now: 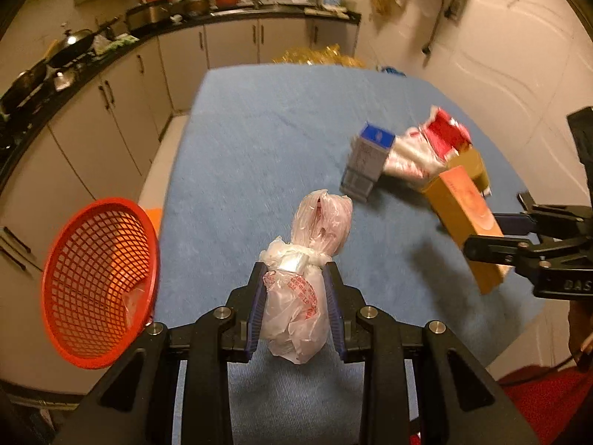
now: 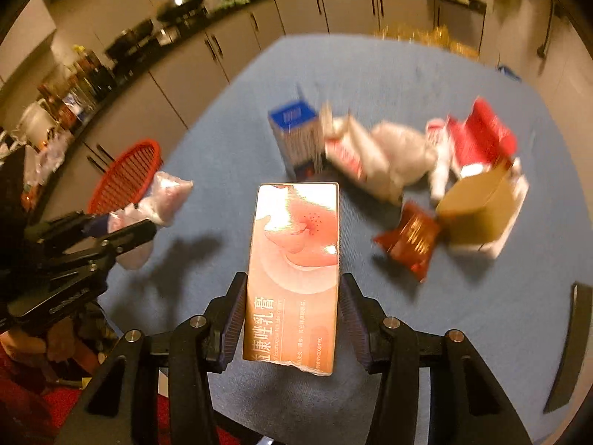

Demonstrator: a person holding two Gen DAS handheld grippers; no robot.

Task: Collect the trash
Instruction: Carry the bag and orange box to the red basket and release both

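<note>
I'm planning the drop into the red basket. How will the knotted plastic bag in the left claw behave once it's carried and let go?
The knotted plastic bag looks thin and crumpled, so it is probably light and floppy. The left claw pinches it near the knot while both ends bulge free, so they may sag or swing. Glossy film could slip, though it shouldn't roll in the red basket.

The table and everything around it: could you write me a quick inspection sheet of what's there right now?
Surface: table covered with a blue cloth.
Job's things: red basket at the table's left edge; knotted plastic bag; orange box.
Clutter: blue-topped carton, white wrappers, red packets, small red pouch and brown box, together on the cloth.
Grippers: left gripper shut on the plastic bag; right gripper shut on the orange box.
Cables: nothing seen.
Surroundings: kitchen counter with pans, cabinets below, sink behind.
</note>
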